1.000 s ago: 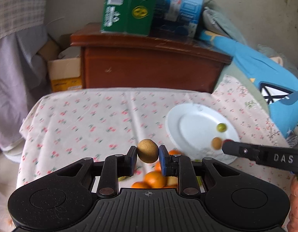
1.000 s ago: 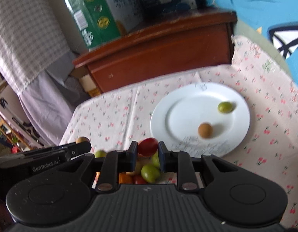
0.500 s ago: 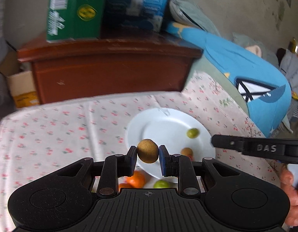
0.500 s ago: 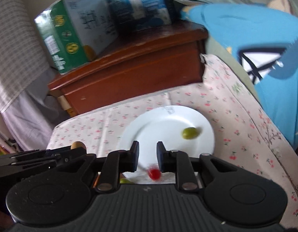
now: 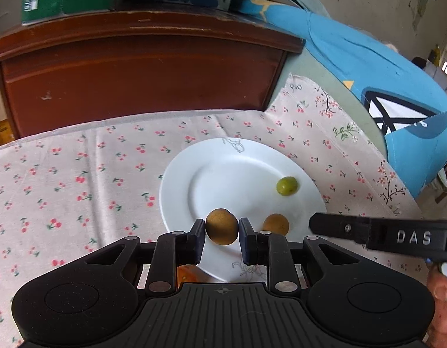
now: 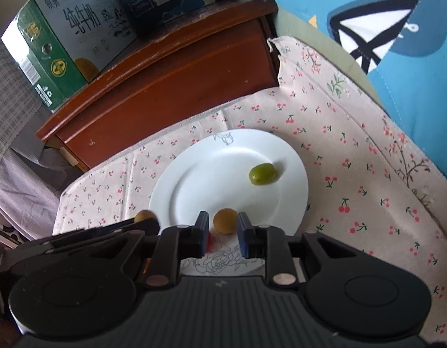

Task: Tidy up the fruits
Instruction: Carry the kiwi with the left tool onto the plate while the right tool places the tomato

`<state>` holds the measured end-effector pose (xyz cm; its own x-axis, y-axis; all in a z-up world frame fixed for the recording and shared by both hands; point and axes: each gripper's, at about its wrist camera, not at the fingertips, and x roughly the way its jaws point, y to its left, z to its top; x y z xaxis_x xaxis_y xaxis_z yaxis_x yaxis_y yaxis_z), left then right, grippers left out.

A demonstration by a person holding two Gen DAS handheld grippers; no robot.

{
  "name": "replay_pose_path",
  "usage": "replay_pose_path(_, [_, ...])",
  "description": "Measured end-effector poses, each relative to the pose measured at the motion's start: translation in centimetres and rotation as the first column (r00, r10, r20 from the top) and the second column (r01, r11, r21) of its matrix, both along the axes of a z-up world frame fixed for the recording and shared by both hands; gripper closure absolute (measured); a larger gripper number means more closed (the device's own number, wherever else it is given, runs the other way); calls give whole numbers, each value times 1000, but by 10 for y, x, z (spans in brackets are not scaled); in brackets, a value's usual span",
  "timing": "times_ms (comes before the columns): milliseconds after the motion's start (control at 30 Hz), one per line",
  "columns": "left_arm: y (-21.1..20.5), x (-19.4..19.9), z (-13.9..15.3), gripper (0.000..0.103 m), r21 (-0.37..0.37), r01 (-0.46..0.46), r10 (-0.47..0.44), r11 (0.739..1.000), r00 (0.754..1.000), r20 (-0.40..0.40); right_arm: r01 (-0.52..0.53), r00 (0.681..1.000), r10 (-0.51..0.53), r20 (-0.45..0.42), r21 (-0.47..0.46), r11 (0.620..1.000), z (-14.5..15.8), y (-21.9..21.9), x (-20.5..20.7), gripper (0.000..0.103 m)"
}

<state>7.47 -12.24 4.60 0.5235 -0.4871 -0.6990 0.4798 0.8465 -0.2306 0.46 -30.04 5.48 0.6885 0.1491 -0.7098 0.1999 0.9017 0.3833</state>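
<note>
Left gripper (image 5: 222, 233): fingers narrow, clamped on a round brown fruit (image 5: 222, 226), low centre of frame, hanging over the near edge of the white plate (image 5: 191, 174).

Right gripper (image 6: 222, 232): jaws opening, gap narrow, nothing between them. A red fruit (image 6: 209, 237) peeks out beside its left finger.

On the plate: second brown fruit (image 5: 276, 224), green fruit (image 5: 287, 186) right of centre.

Step in hand, likely: placing.

Next: lower, release on bare plate, clear of neighbours; round fruit may roll.

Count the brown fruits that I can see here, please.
2. One brown fruit is clamped in the left gripper above the white plate. The other brown fruit lies on the plate's near part. More may be hidden below the grippers.
</note>
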Motion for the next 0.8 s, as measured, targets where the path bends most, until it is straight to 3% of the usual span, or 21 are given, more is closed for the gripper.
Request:
replay_pose_path(200, [-7,1,-2,77,24,25,-25,999,999,20,-4,999,5,-39,3,1000,-10,6,1,80])
replay_pose_path(333, [1,-1,16,46,-2,-5,5,1000,999,52,-19,999,19,-35,9,1000,-9,9,1,79])
replay_pose_path(367, [3,-1,21,43,0,-14,14,1000,998,66,-22,999,23,-32,13,1000,-9,10,1,79])
replay_pose_path(600, [27,-6,53,31,39,-61,55,997,990,133,-30,999,30,-23,28,999,-8,10,1,74])
replay_pose_path(800, [53,-15,68,31,54,-112,103,992,984,145,-64,998,64,-17,32,997,-8,17,-1,74])
